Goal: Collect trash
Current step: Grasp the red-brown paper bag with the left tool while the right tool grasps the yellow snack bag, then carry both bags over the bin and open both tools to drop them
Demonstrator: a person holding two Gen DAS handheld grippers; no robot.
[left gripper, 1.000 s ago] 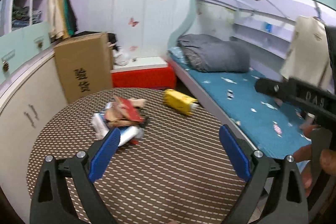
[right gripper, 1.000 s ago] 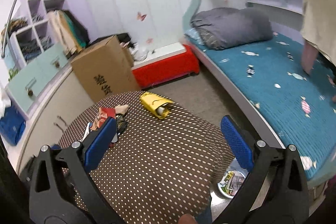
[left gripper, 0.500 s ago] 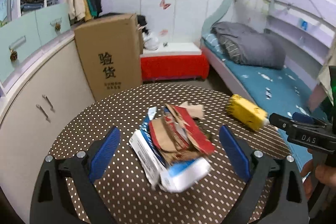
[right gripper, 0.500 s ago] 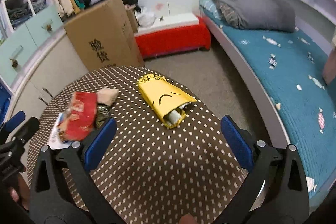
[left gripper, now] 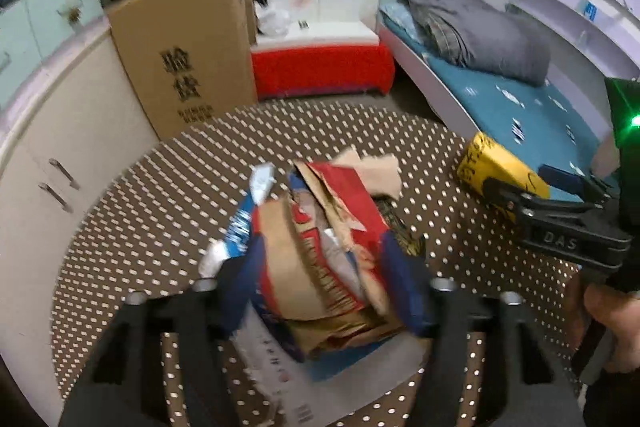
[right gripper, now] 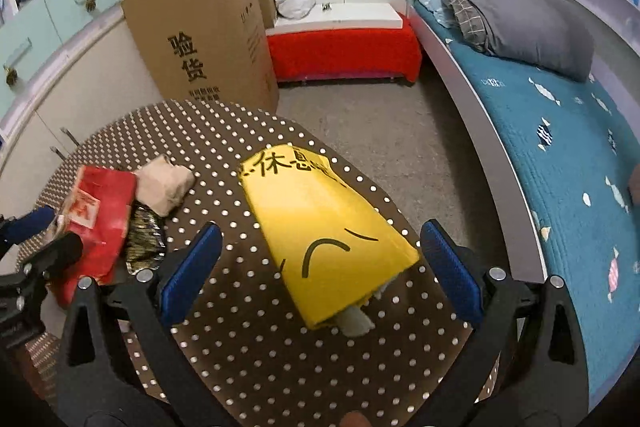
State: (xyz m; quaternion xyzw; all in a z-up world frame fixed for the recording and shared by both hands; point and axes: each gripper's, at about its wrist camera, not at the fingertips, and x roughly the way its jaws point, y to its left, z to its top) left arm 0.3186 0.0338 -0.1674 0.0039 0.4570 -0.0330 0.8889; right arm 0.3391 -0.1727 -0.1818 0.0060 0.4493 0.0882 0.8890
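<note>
this is a small bedroom, with a round brown desk (right gripper: 248,355) covered in white dots, a big cardboard box (right gripper: 204,31) behind it, a red bench (right gripper: 344,51) and a bed (right gripper: 560,155) with a blue cover on the side

the trash sits on the desk in two spots. on one side is a pile of torn wrappers (left gripper: 328,251), red and brown and blue, lying on a flat white sheet. well apart from it, near the edge by the bed, is a yellow bag (right gripper: 320,231) with a sad face drawn on it and something white poking out of its open end

my left gripper (left gripper: 320,279) is closing around the pile. the wrappers are between the two blue pads, and the pads look like they touch the sides, but the picture is blurry so i cannot tell if they squeeze yet

my right gripper (right gripper: 316,271) has its jaws wide apart and just starting to close. the yellow bag lies between them, but the pads do not touch it

here is what could go wrong, i think. the pile is many loose bits, so if i pinch only the top ones the rest may slide out and fall back. the white sheet under it may stay behind. the yellow bag is soft and wide, so it may crumple or slip, and it lies close to the desk edge, so a push could knock it to the floor. the white thing inside could drop out too
</note>
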